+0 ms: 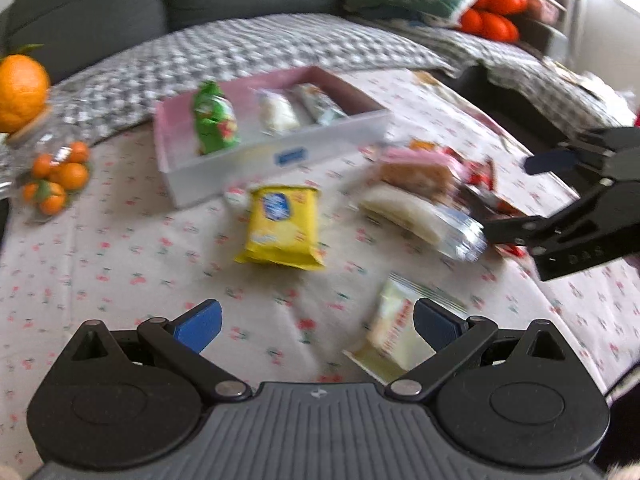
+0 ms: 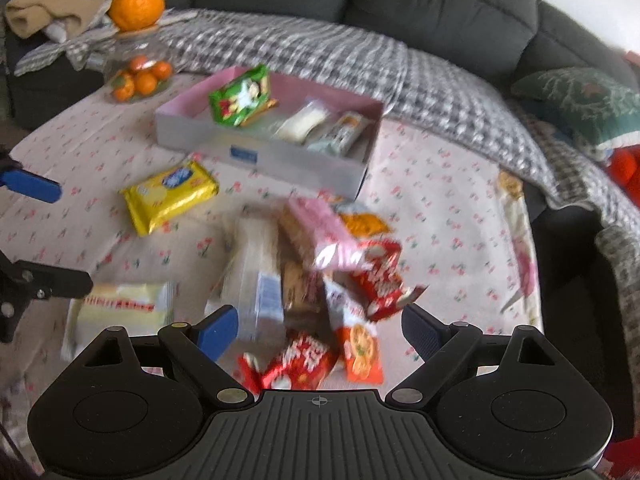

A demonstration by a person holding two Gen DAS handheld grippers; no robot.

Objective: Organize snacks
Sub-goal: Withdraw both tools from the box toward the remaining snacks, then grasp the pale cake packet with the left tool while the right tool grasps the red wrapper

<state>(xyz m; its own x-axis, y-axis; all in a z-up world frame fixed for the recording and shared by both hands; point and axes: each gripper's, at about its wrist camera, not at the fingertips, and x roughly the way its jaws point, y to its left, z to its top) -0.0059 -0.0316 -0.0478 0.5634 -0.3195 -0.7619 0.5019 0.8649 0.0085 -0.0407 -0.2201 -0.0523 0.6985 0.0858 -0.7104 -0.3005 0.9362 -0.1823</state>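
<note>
Both grippers hang over the table [image 1: 120, 248], jaws spread and holding nothing. The left gripper [image 1: 318, 326] has a pale yellow packet [image 1: 390, 340] by its right finger. The right gripper [image 2: 320, 326] is above the heap of snacks [image 2: 320, 264] (blurred) near the table's middle. The yellow packet [image 1: 282, 228] lies just before the pink box [image 1: 356, 98], which holds a green packet [image 1: 214, 120] and two pale ones

Both wrist views angled down, sharing box [image 1: 276, 148].
</note>
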